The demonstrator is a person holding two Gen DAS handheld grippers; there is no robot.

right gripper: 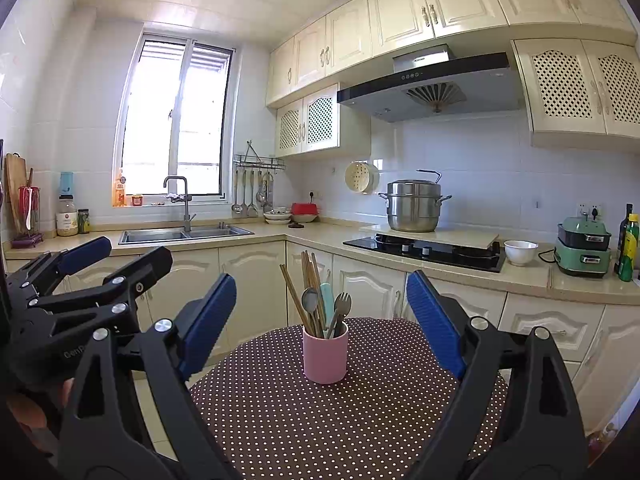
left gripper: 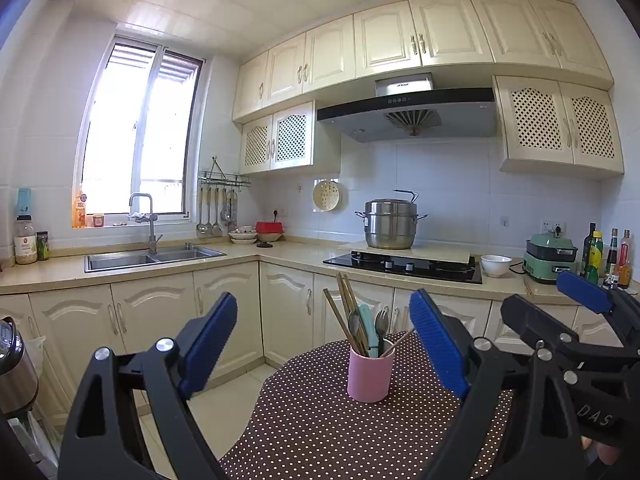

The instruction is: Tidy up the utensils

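A pink cup (left gripper: 368, 376) stands upright on a round table with a brown polka-dot cloth (left gripper: 320, 432). It holds several wooden chopsticks (left gripper: 345, 312), a metal spoon (left gripper: 354, 322), a fork (left gripper: 382, 322) and a light-green handled utensil (left gripper: 369, 326). My left gripper (left gripper: 324, 344) is open and empty, raised short of the cup. My right gripper (right gripper: 322, 320) is open and empty, also short of the cup (right gripper: 325, 356). Each gripper shows at the edge of the other's view: the right one (left gripper: 568, 308), the left one (right gripper: 120, 252).
Behind the table runs an L-shaped counter with a sink (left gripper: 154, 258), a hob with a steel pot (left gripper: 390, 224), a white bowl (left gripper: 496, 265), a green cooker (left gripper: 551, 256) and bottles (left gripper: 608, 256). A kettle (left gripper: 14, 368) stands at the left.
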